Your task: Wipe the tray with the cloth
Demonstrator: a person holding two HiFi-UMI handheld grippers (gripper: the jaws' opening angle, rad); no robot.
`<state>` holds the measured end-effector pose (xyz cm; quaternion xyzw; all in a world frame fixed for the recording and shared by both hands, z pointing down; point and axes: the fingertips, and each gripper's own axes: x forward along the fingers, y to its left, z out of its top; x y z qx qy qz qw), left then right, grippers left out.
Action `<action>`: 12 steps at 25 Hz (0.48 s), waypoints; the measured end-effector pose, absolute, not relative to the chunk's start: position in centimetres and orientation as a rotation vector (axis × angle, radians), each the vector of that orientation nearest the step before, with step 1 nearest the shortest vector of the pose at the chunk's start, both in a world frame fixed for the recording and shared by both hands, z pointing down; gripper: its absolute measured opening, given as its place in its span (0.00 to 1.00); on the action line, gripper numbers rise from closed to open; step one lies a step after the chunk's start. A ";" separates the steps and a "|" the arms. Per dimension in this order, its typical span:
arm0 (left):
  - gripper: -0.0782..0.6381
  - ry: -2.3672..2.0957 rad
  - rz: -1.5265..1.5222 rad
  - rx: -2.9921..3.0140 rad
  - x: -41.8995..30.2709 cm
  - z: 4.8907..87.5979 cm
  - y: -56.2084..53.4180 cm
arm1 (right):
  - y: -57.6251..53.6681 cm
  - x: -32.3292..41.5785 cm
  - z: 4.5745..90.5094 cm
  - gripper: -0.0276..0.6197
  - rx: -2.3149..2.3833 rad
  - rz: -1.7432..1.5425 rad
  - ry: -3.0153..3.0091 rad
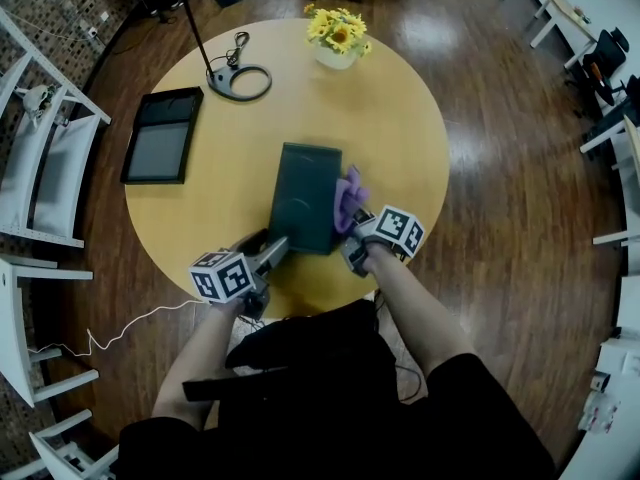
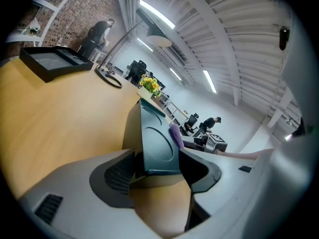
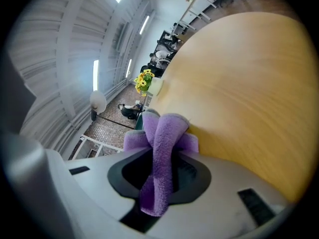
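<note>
A dark green tray (image 1: 305, 198) lies in the middle of the round wooden table (image 1: 400, 128). My left gripper (image 1: 278, 248) is at its near left end. In the left gripper view the tray (image 2: 157, 143) fills the space between the jaws of the left gripper (image 2: 157, 169), whose pads lie against it on both sides. My right gripper (image 1: 352, 240) is at the tray's right edge, shut on a bunched purple cloth (image 1: 350, 196). The cloth (image 3: 164, 148) hangs folded between the jaws of the right gripper (image 3: 162, 166) and sticks out past their tips.
A black framed tray (image 1: 160, 133) lies at the table's left. A lamp base with its cable (image 1: 240, 80) and a vase of yellow flowers (image 1: 338, 36) stand at the far side. White chairs (image 1: 40, 168) stand left of the table.
</note>
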<state>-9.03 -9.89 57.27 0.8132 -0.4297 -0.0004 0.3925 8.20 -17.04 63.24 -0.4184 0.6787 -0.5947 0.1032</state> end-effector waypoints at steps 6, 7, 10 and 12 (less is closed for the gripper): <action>0.46 -1.087 -0.002 2.065 -9.2 57.7 -9.9 | -13.6 7.3 63.5 0.18 -1.192 -1.770 1.932; 0.46 -1.088 -0.004 2.063 -9.2 57.8 -9.9 | -12.8 7.1 63.5 0.18 -1.182 -1.781 1.898; 0.46 -1.090 -0.033 2.048 -9.3 57.5 -9.8 | -10.6 6.9 63.5 0.18 -1.152 -1.780 1.853; 0.46 -1.087 -0.054 2.048 -9.3 57.3 -10.1 | -9.5 6.6 63.3 0.18 -1.138 -1.762 1.858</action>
